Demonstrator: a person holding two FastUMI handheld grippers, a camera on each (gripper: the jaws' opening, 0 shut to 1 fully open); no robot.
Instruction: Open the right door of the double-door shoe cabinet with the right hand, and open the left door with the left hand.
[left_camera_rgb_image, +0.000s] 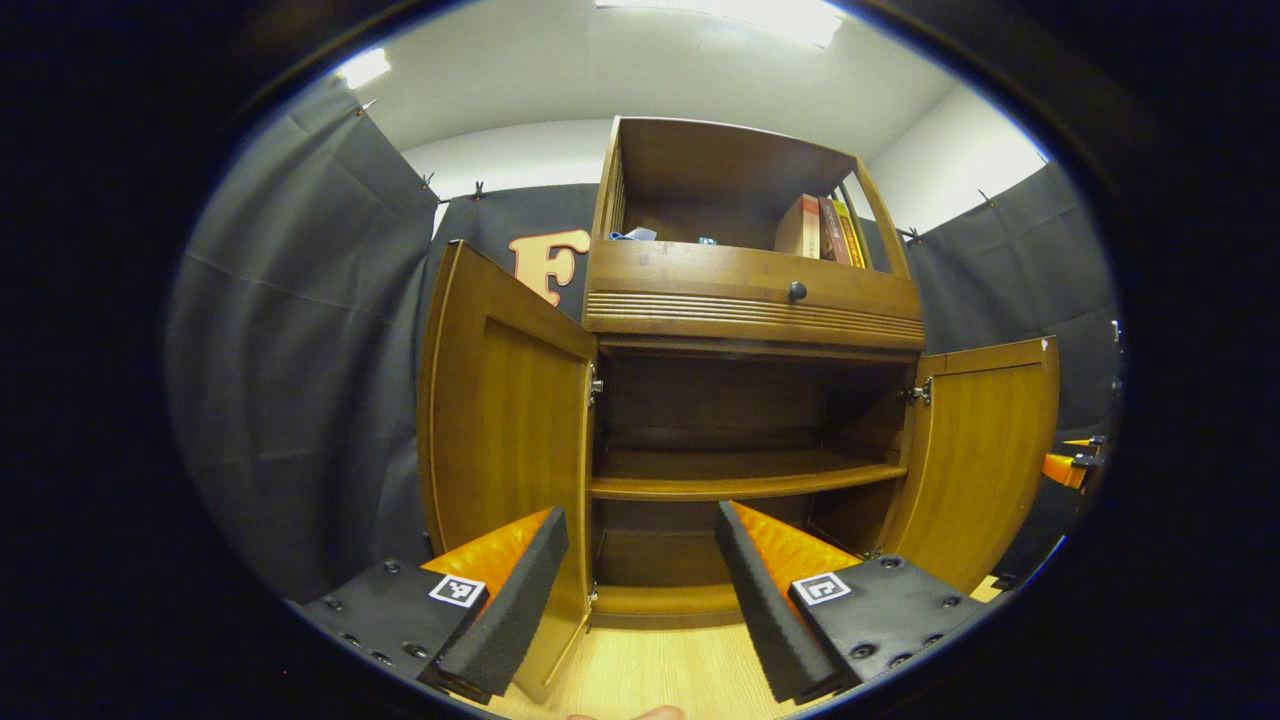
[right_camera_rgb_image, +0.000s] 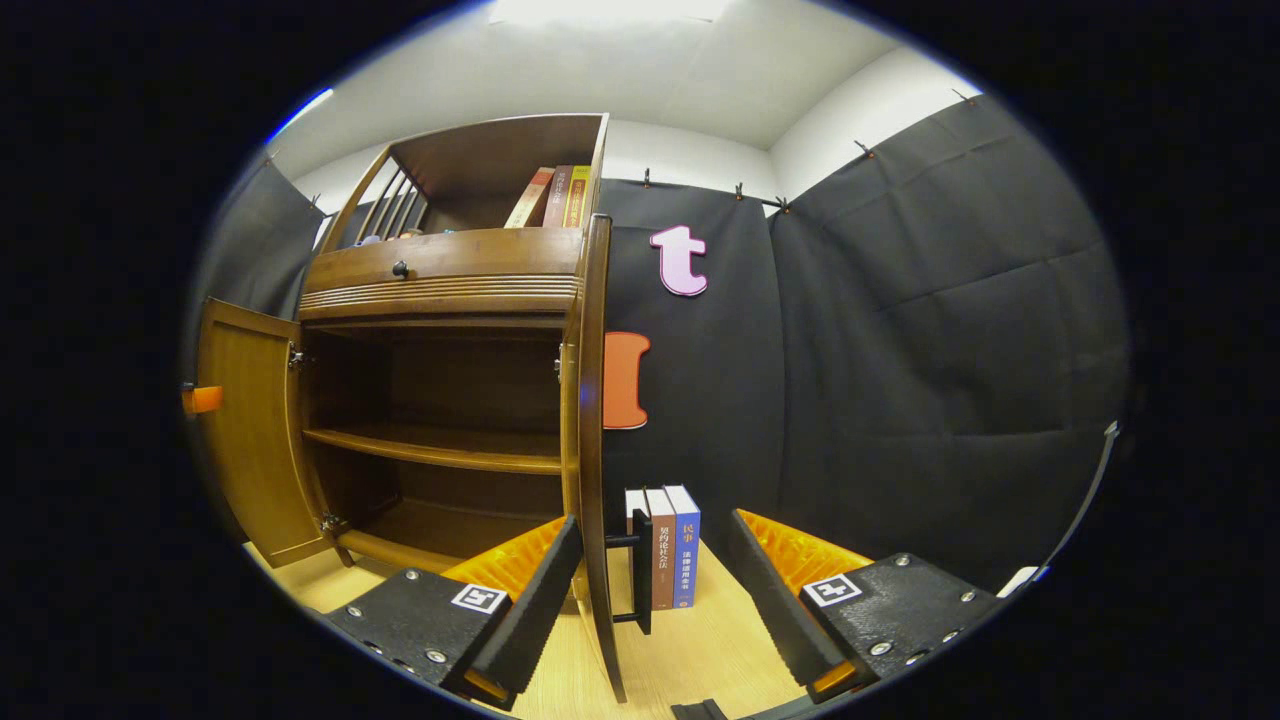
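Note:
The wooden shoe cabinet (left_camera_rgb_image: 750, 300) stands with both doors swung wide, showing its bare inner shelf (left_camera_rgb_image: 740, 480). In the left gripper view the left door (left_camera_rgb_image: 500, 430) hangs just past my left gripper (left_camera_rgb_image: 640, 590), which is open with nothing between its fingers. The right door (left_camera_rgb_image: 985, 450) is out to the right, and beyond it part of the other gripper (left_camera_rgb_image: 1070, 465) peeks in. In the right gripper view the right door (right_camera_rgb_image: 590, 420) is seen edge-on. Its black handle (right_camera_rgb_image: 640, 570) sits between the spread fingers of my right gripper (right_camera_rgb_image: 655, 600), untouched. The left door (right_camera_rgb_image: 250, 430) shows far left.
Three books (right_camera_rgb_image: 672, 545) stand on the wooden floor (right_camera_rgb_image: 700, 650) against the black cloth wall, just behind the right door. More books (left_camera_rgb_image: 825, 230) lean in the cabinet's open top shelf, above a drawer with a dark knob (left_camera_rgb_image: 797, 291).

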